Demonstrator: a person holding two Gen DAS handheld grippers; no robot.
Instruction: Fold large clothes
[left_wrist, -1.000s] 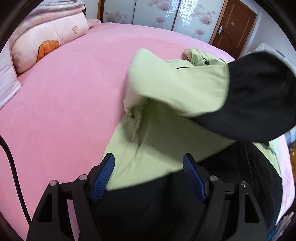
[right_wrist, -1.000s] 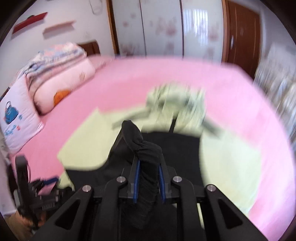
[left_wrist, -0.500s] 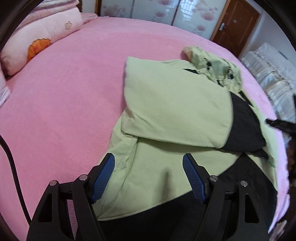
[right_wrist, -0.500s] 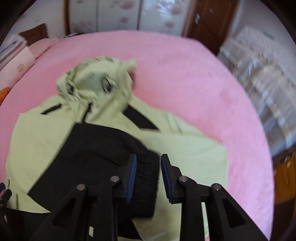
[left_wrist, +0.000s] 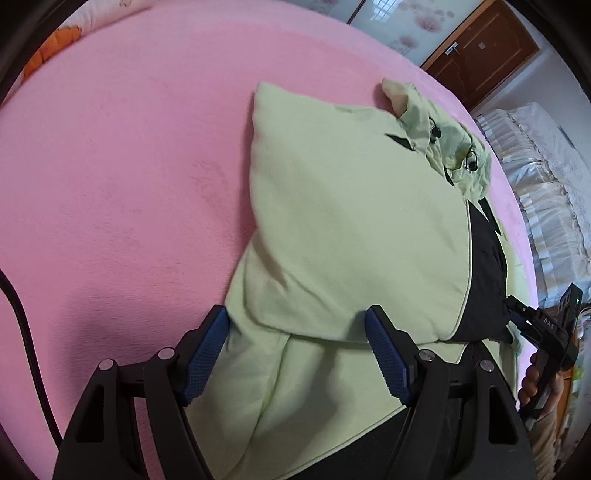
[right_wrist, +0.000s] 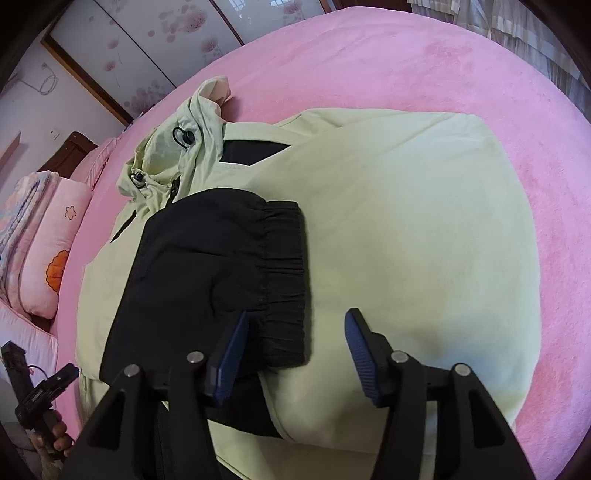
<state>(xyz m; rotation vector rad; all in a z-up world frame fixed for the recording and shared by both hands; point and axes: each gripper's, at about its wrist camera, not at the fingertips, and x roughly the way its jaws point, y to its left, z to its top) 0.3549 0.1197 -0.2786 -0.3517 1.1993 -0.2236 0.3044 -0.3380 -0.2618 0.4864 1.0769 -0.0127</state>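
Note:
A light green and black hooded jacket (left_wrist: 343, 221) lies on the pink bed (left_wrist: 129, 166). One sleeve is folded across its body, its black cuff (right_wrist: 273, 273) resting on the green front (right_wrist: 424, 240). The hood (right_wrist: 177, 147) lies crumpled at the far end. My left gripper (left_wrist: 295, 332) is open and empty, hovering above the folded sleeve's near edge. My right gripper (right_wrist: 295, 328) is open and empty, just over the black cuff's near end; it also shows in the left wrist view (left_wrist: 546, 332).
Pink pillows (right_wrist: 48, 258) and folded bedding lie at the bed's head. A white ruffled cover (left_wrist: 546, 177) sits beyond the bed's far side. A brown door (left_wrist: 480, 48) and wardrobe panels (right_wrist: 166, 44) stand behind. A black cable (left_wrist: 26, 332) hangs at left.
My right gripper carried the black cuff across the jacket, laid it on the green front, opened and let go. The left gripper stayed open and shifted slightly along the sleeve.

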